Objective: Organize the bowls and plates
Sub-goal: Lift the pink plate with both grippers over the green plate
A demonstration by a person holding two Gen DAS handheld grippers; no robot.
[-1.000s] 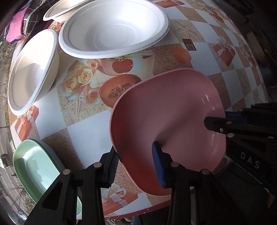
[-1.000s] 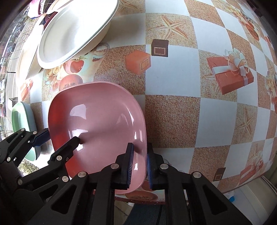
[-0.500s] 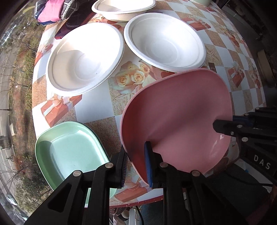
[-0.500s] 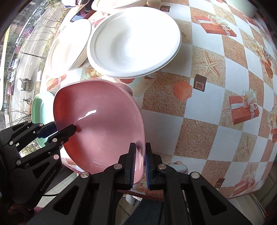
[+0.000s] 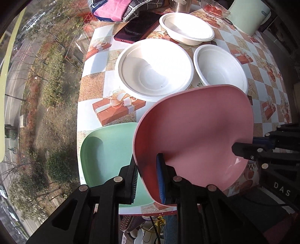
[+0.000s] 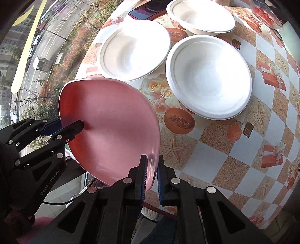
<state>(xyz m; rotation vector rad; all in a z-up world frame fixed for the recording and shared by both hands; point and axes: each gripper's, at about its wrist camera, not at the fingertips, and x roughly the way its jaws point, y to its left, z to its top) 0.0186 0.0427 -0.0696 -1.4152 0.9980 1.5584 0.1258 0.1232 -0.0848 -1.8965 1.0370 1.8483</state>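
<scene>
Both grippers hold one pink plate (image 5: 196,131), lifted off the table and tilted. My left gripper (image 5: 147,180) is shut on its near left rim; it shows in the right wrist view (image 6: 63,127) at the plate's left edge. My right gripper (image 6: 151,176) is shut on the plate's (image 6: 112,131) near right rim and shows at the right of the left wrist view (image 5: 251,146). A green plate (image 5: 106,154) lies on the table under the pink plate's left side. Three white bowls (image 5: 155,69) (image 5: 219,67) (image 5: 185,28) stand beyond.
A patterned tablecloth (image 6: 234,150) covers the table, whose left edge (image 5: 79,90) runs along a window. At the far end lie a dark red phone (image 5: 136,28), a folded cloth (image 5: 116,9), a glass dish (image 5: 213,8) and a pale green container (image 5: 249,15).
Both grippers have carried the pink plate to the left, so that it now hangs partly over the green plate. The white bowls have dropped back in both views.
</scene>
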